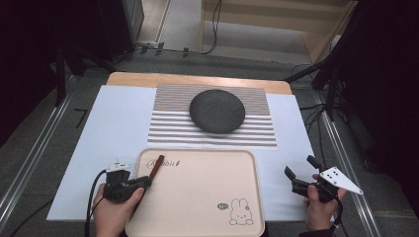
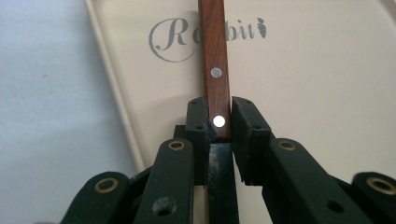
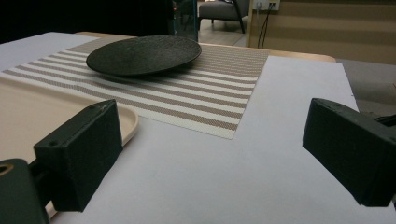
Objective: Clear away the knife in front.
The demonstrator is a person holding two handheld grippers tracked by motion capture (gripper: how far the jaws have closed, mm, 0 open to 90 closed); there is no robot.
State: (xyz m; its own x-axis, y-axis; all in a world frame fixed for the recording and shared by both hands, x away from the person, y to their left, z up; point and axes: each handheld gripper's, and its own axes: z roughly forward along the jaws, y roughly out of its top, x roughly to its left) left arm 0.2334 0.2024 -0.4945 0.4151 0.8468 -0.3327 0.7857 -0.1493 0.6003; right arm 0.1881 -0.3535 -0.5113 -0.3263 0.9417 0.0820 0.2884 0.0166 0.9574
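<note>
Two tongs: left [image 2: 218, 122] low, clamping wooden handle [image 2: 215, 70] over tray [image 1: 197, 197]; right [image 1: 302, 173] level, apart.

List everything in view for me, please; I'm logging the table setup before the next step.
knife handle: one, brown wood with silver rivets, over the tray's near left corner, clamped in the left claw
tray: one, beige with a rabbit print, near middle of the table
plate: one, dark grey, on the placemat
placemat: one, brown and white stripes, beyond the tray
sheet: one, white, covering the table
table: one, light wood, edge showing at the far side
left claw: one, black, shut on the knife handle
right claw: one, black, open, over the sheet right of the tray
hands: two, at the near edge
</note>
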